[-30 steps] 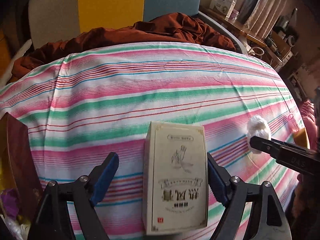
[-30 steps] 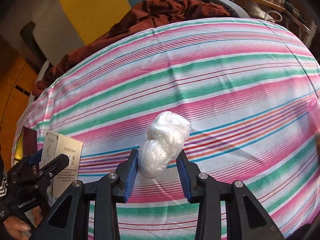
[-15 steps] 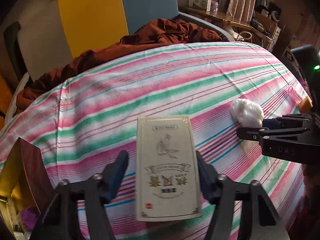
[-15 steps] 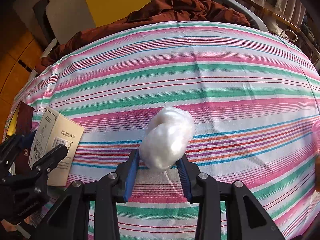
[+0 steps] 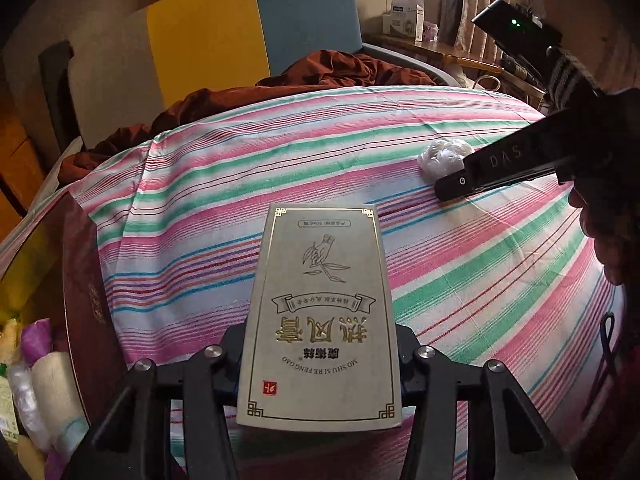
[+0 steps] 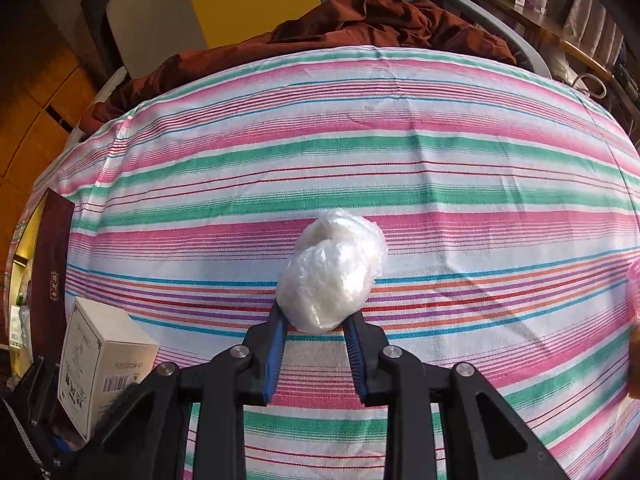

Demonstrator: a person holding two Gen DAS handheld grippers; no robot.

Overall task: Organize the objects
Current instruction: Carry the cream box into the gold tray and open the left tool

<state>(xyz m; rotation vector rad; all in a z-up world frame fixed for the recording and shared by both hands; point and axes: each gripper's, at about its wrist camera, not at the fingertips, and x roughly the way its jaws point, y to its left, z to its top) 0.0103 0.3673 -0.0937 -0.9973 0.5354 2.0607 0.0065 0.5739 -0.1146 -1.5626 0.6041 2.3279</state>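
Gripping the cream box (image 5: 320,320) by its long sides, the left gripper (image 5: 320,364) has its jaws clamped, box tipped up over the striped bedsheet (image 5: 480,280). The right gripper (image 6: 316,328), after a last tightening, pinches the plastic-wrapped bundle (image 6: 332,272). Both should probably go to the maroon box (image 5: 84,280) at the bed's left edge, carried level and one at a time.

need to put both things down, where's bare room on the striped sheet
Bare striped sheet runs wide between the crumpled white plastic bundle and the rumpled brown blanket, and out to the right edge. It is crowded at the left edge: the dark red box and the cream printed carton sit close together there.
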